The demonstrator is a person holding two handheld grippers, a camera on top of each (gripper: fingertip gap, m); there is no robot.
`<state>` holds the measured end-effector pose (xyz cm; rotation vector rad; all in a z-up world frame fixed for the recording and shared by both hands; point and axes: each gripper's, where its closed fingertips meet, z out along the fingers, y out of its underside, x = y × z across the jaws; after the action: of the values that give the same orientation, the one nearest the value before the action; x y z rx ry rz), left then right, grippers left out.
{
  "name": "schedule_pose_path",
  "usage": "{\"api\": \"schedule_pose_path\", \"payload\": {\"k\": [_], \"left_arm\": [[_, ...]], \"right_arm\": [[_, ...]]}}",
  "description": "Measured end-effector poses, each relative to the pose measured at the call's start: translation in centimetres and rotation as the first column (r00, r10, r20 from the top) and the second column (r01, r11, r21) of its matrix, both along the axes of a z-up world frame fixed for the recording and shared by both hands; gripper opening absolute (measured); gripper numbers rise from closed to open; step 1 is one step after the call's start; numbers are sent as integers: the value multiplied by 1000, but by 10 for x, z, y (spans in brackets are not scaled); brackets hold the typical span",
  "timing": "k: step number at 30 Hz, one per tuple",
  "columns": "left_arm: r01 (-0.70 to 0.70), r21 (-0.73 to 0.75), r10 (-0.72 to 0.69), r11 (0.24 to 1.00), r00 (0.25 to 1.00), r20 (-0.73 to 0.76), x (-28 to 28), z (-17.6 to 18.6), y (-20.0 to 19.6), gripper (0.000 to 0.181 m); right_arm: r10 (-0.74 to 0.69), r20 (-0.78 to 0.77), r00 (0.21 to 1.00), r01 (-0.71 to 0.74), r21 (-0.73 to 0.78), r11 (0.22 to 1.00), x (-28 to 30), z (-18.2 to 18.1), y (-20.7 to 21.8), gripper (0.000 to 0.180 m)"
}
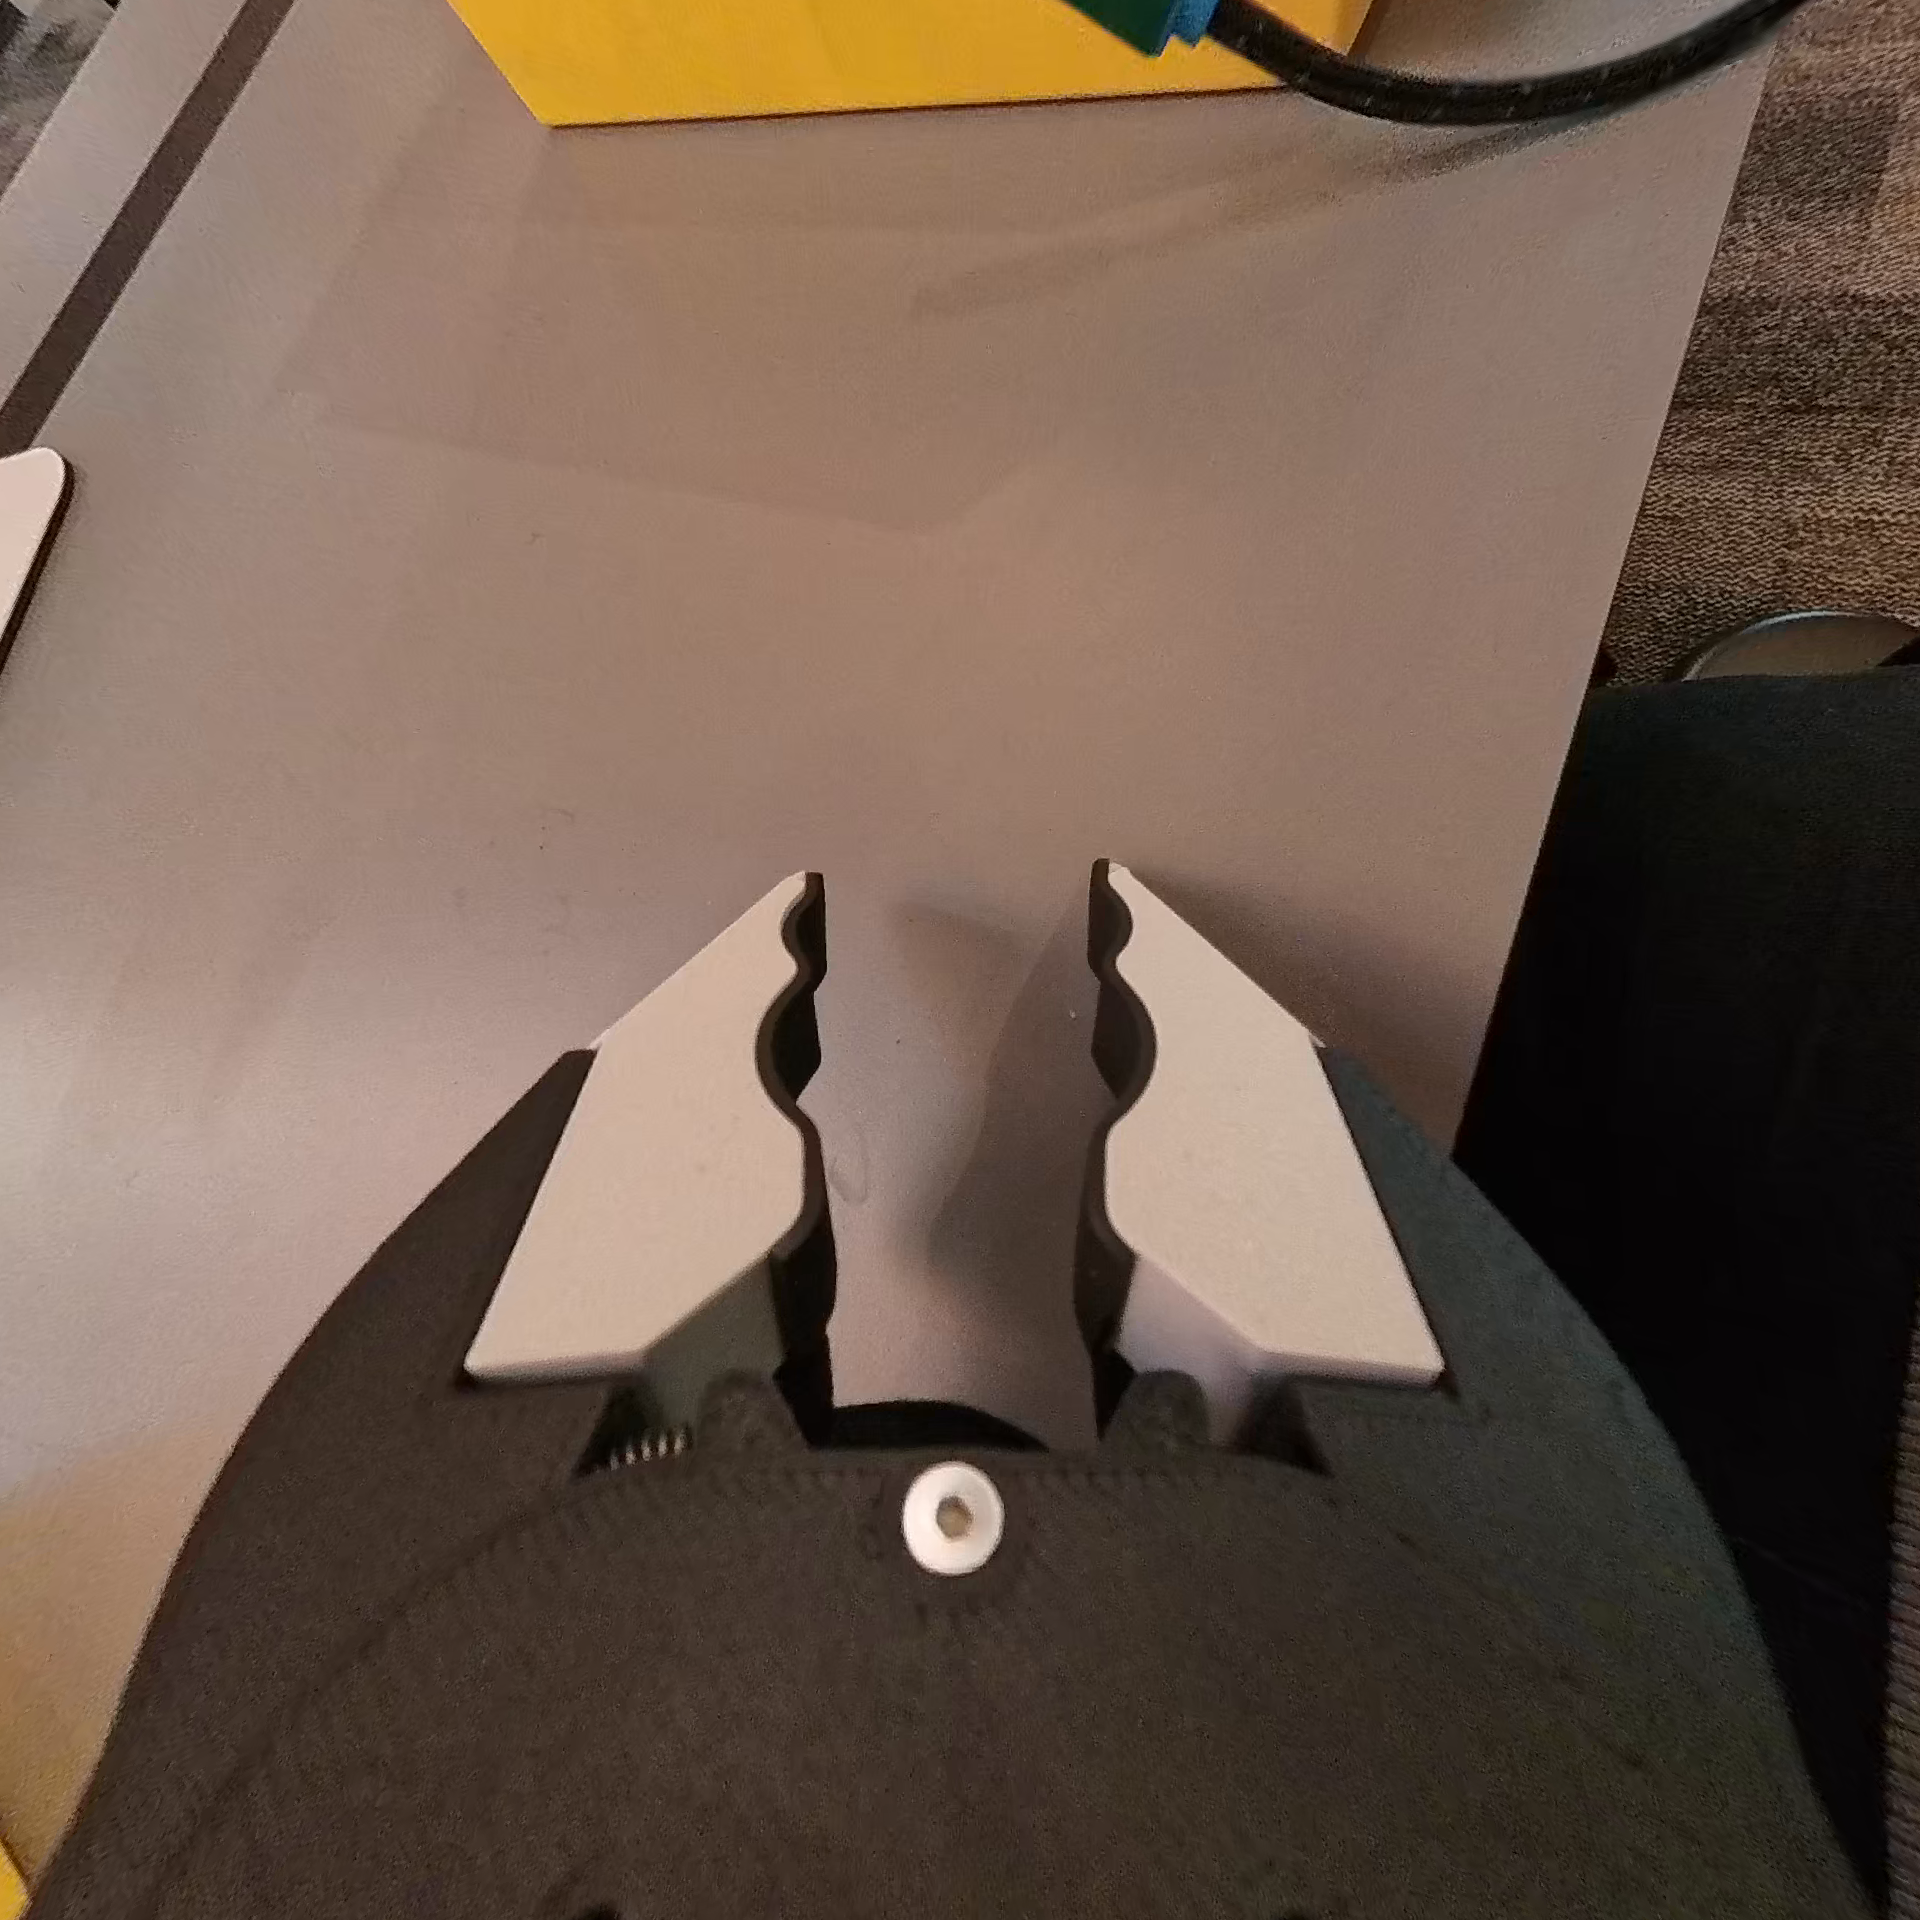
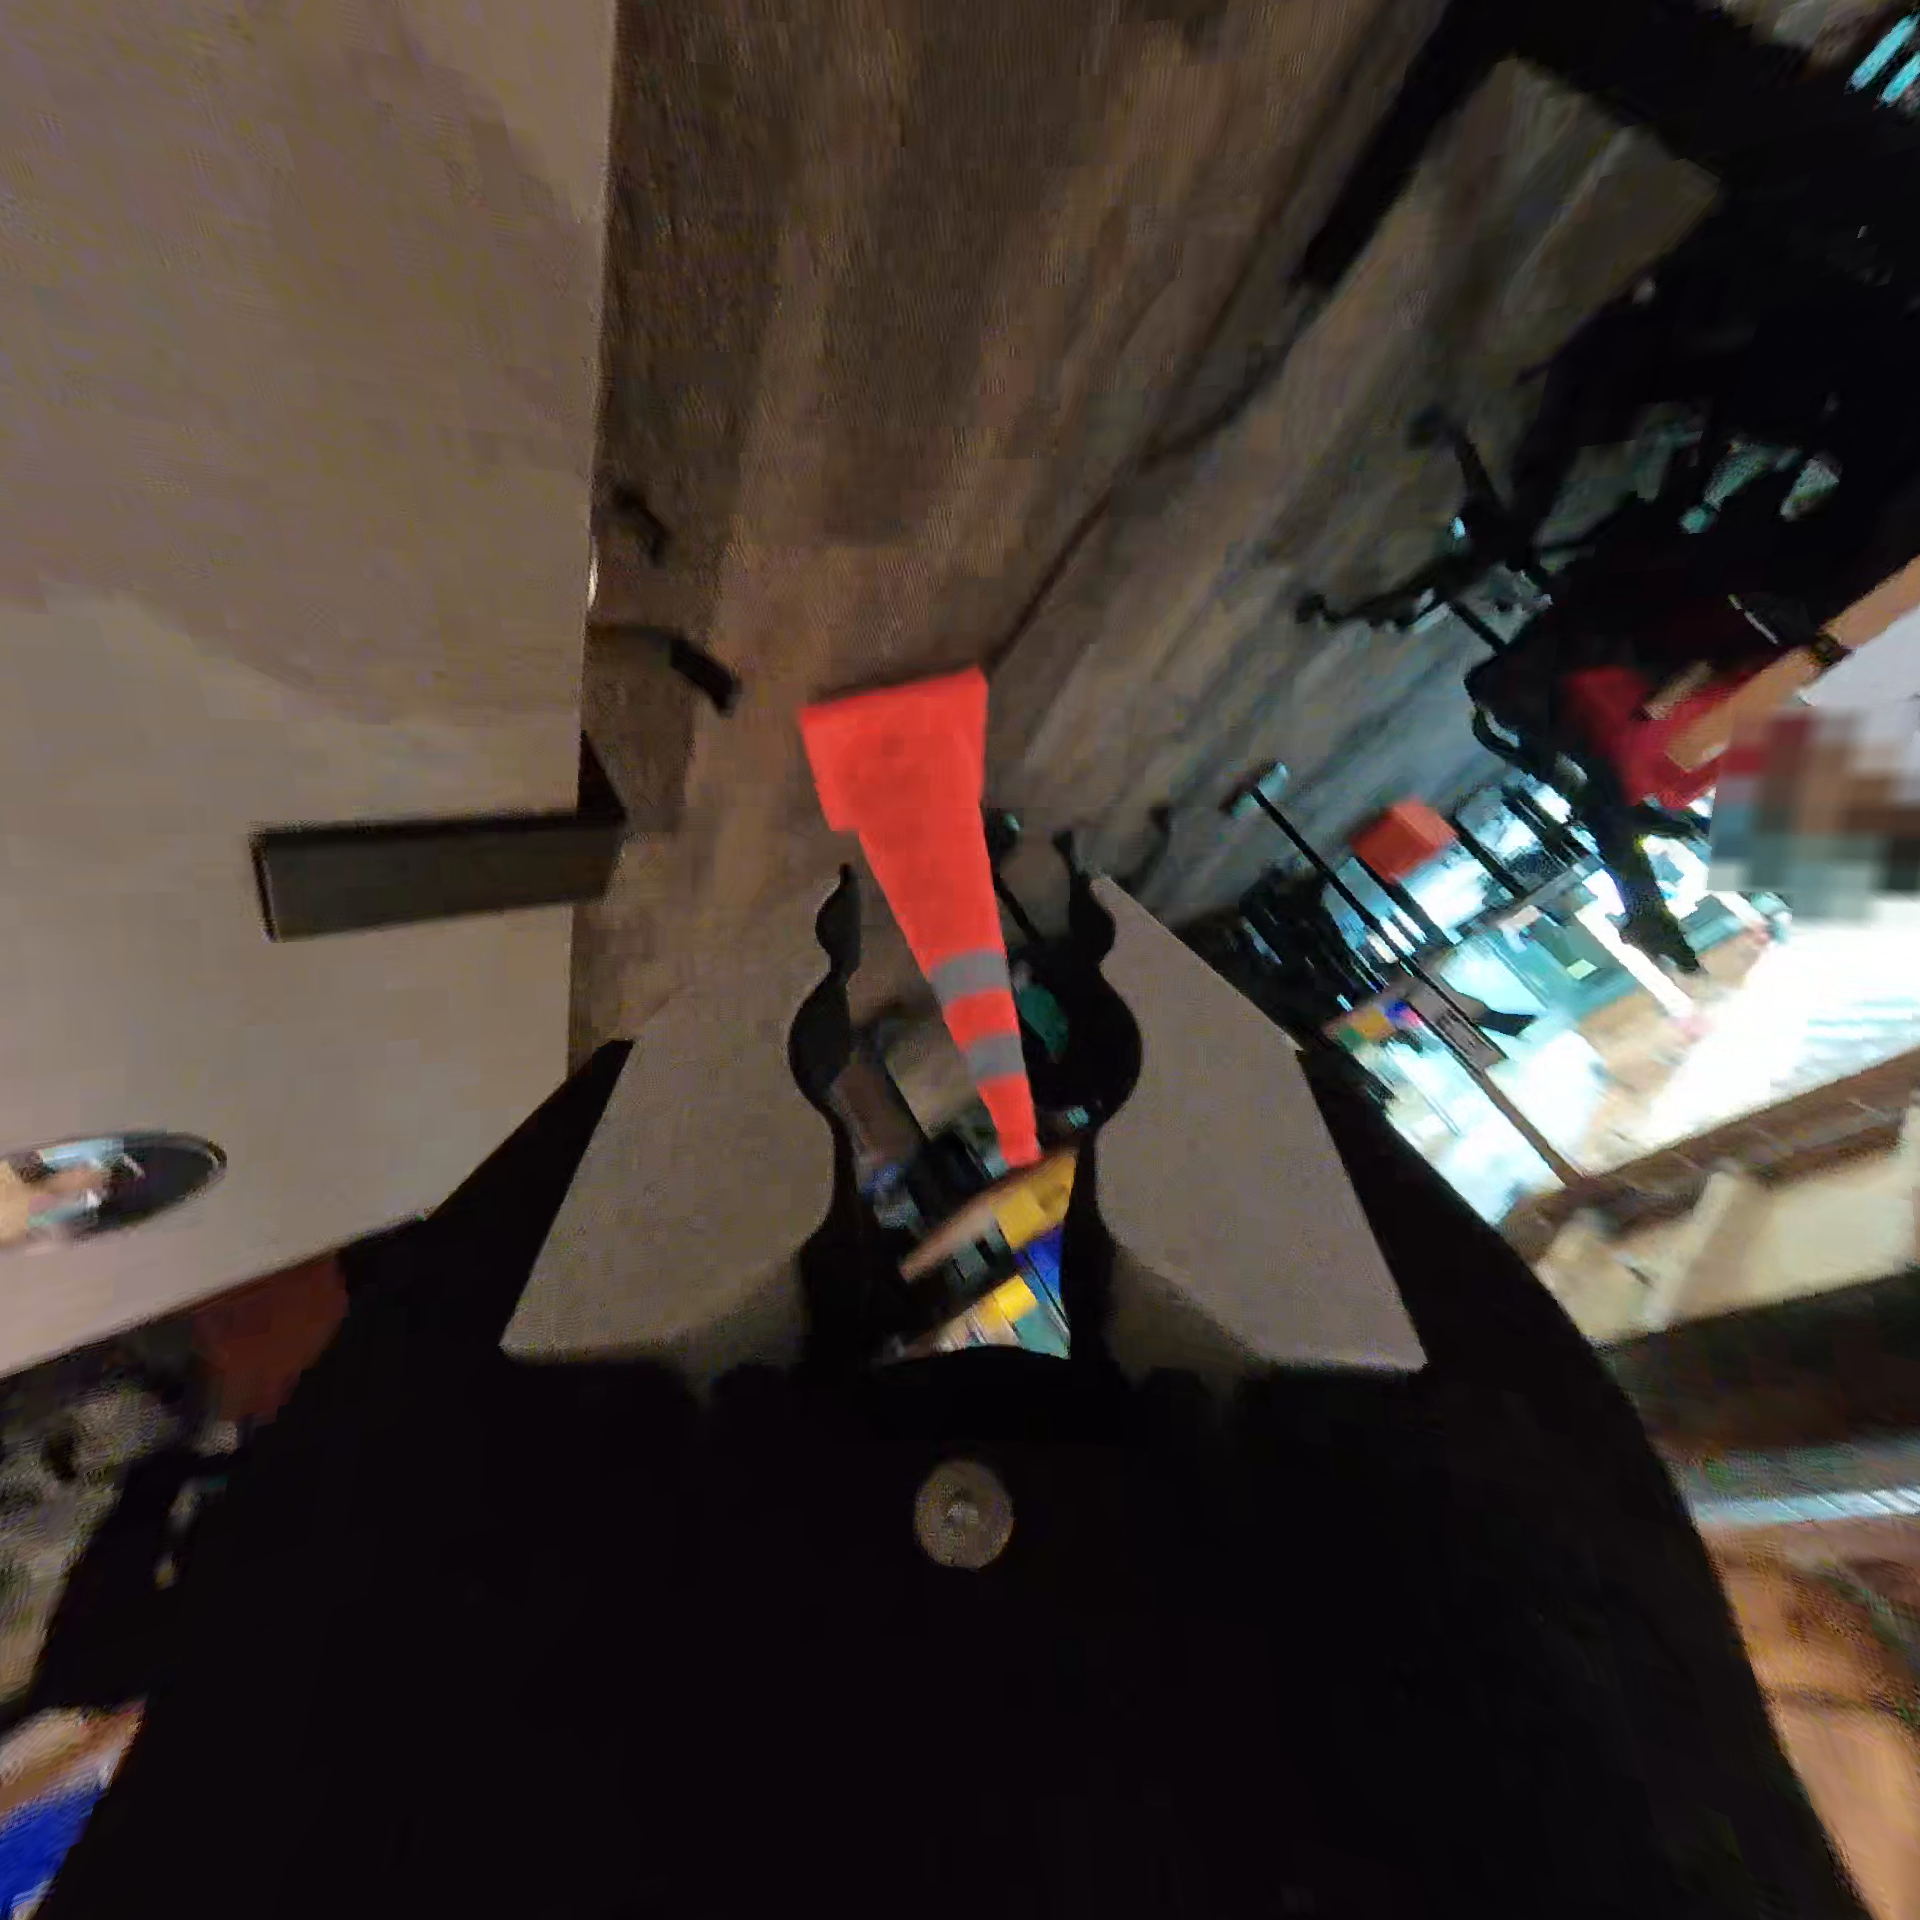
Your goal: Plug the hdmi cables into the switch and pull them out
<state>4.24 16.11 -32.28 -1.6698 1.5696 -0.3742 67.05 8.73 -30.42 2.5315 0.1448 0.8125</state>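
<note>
In the left wrist view my left gripper (image 1: 956,878) is open and empty, low over the bare grey table (image 1: 727,520). At the top edge a black cable (image 1: 1455,83) runs to a green and blue connector piece (image 1: 1164,21) beside a yellow box (image 1: 831,62), far ahead of the fingers. The switch does not show. In the right wrist view my right gripper (image 2: 961,883) is open and empty, tilted sideways and pointing into the room, away from the table. That view is blurred. No cable shows there.
The table's right edge (image 1: 1662,520) borders carpet, with a dark chair (image 1: 1714,1039) beside it. A white flat object (image 1: 26,540) sits at the left edge. In the right wrist view an orange traffic cone (image 2: 925,862) and distant furniture appear rotated.
</note>
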Motion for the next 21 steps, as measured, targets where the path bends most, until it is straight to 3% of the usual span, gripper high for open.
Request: {"api": "schedule_pose_path", "payload": {"k": [2,5,7,8,10,11,12,14,15,18,19,21], "left_arm": [[0,0,0,1000,1000,0,0,0,0,49],[5,-5,-5,1000,1000,1,1,0,0,48],[8,-19,-8,1000,1000,2,1,-1,0,48],[9,-29,-9,1000,1000,3,2,-1,0,48],[7,-44,-7,999,1000,4,2,-1,1,48],[7,-46,-7,999,1000,5,2,-1,1,49],[7,-44,-7,999,1000,5,2,-1,1,48],[12,-33,-12,999,1000,4,2,-1,0,48],[13,-28,-13,1000,1000,4,2,-1,0,48],[20,-8,-20,1000,1000,4,1,0,-2,48],[22,-2,-22,1000,1000,3,1,0,-3,48],[23,3,-23,1000,1000,2,0,0,-3,48]], "right_arm": [[-2,-43,999,15,299,954,3,5,30,46],[77,-92,993,7,683,730,-17,59,61,53],[271,-151,951,-18,845,535,-72,107,71,51],[354,-153,923,-36,880,474,-104,132,65,53],[616,-198,763,-62,925,374,-198,165,47,61],[703,-230,673,-56,932,359,-242,169,36,77],[744,-253,619,-106,911,398,-272,157,25,93],[759,-281,587,-258,824,504,-302,112,7,115],[757,-309,575,-294,786,544,-312,90,3,116],[731,-353,584,-279,758,589,-319,44,12,102],[720,-281,635,-305,764,568,-308,42,24,81],[709,-267,652,-300,768,565,-303,46,30,66]]}}
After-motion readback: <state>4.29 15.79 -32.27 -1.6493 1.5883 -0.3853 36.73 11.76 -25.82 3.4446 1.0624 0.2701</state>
